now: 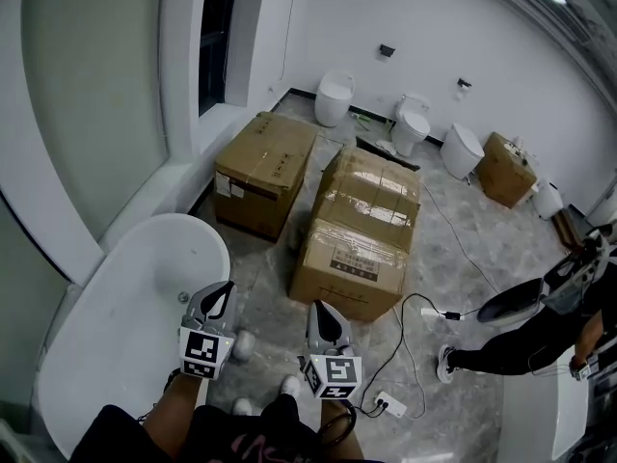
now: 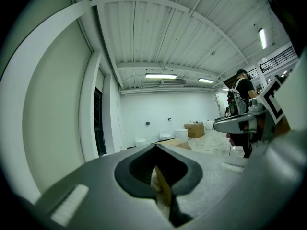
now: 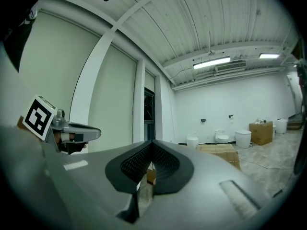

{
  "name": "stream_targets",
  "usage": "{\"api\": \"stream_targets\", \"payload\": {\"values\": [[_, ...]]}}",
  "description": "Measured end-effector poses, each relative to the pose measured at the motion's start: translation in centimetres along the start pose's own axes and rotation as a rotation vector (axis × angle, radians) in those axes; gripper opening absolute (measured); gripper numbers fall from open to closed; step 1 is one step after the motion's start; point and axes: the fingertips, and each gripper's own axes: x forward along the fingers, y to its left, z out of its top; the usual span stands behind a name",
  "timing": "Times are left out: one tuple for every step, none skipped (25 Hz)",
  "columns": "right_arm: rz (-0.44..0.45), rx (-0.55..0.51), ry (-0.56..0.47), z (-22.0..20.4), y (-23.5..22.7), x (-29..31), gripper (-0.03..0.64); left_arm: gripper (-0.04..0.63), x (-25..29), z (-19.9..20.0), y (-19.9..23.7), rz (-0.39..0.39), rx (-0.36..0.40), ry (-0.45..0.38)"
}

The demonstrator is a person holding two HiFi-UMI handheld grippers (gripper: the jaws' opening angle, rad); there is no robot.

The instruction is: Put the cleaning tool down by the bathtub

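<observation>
The white oval bathtub (image 1: 125,316) fills the lower left of the head view. I see no cleaning tool in any view. My left gripper (image 1: 220,299) hangs just beside the tub's right rim, jaws closed tip to tip with nothing between them (image 2: 156,148). My right gripper (image 1: 326,318) is a little to the right over the marble floor, also shut and empty (image 3: 152,143). Each gripper view shows the other gripper at its side: the right gripper (image 2: 238,123) and the left gripper (image 3: 72,132).
Three cardboard boxes (image 1: 362,239) stand on the floor just ahead. Toilets (image 1: 335,96) line the far wall. A power strip (image 1: 389,406) and cables lie at my right. Another person (image 1: 540,326) stands at the right edge. My white shoes (image 1: 241,345) show below.
</observation>
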Motion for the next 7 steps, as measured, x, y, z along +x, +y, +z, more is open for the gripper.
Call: {"api": "stream_targets", "payload": {"values": [[-0.004,0.002,-0.002,0.03,0.12,-0.23,0.011,0.0,-0.23,0.03,-0.06,-0.002,0.002,-0.003],[-0.008,0.002,-0.005,-0.02,0.2,-0.43,0.011,0.0,-0.39,0.03,-0.13,-0.003,0.004,-0.006],[-0.011,0.003,-0.007,-0.12,0.25,-0.6,0.011,0.0,-0.48,0.02,-0.18,-0.003,0.006,-0.01],[-0.015,0.005,-0.01,-0.24,0.29,-0.74,0.011,0.0,-0.53,-0.01,-0.22,-0.004,0.008,-0.014],[-0.018,0.006,-0.012,-0.36,0.33,-0.86,0.011,0.0,-0.55,-0.02,-0.24,-0.005,0.009,-0.017],[-0.021,0.008,-0.013,-0.47,0.37,-0.95,0.011,0.0,-0.55,-0.02,-0.25,-0.006,0.009,-0.02],[-0.024,0.009,-0.014,-0.57,0.41,-1.04,0.011,0.0,-0.55,-0.02,-0.25,-0.007,0.01,-0.024]]}}
